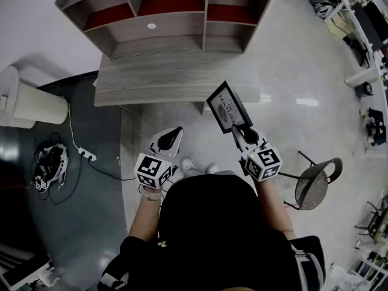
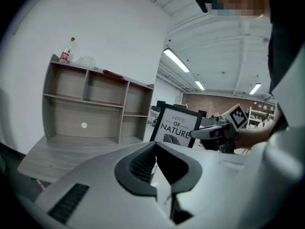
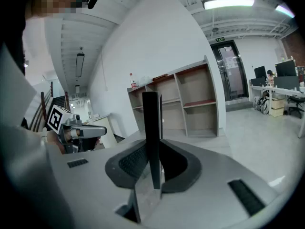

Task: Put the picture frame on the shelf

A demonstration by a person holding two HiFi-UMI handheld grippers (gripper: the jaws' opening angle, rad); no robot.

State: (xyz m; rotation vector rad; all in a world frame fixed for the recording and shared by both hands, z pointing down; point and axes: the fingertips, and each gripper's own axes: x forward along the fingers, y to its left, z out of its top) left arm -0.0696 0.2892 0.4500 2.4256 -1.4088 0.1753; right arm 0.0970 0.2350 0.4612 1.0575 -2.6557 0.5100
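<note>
— Status?
— Clamped edge-on in rt gripper [image 1: 235, 128]: black picture frame [image 1: 228, 107], up in air, short of grey wood shelf unit [image 1: 159, 41].
— Lt?
— Jaws of lt gripper [image 1: 171, 139] together, nothing btwn.

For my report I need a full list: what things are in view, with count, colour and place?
desk: 1, grey wood, by the wall
shelf: 1, grey wood, on the desk
bottle: 1, red label, atop the shelf
picture frame: 1, black, white print, in the right gripper
chair: 1, dark, floor at right
power strip: 1, white, floor at left
left gripper: 1, white, shut, empty
right gripper: 1, white, shut on the picture frame
</note>
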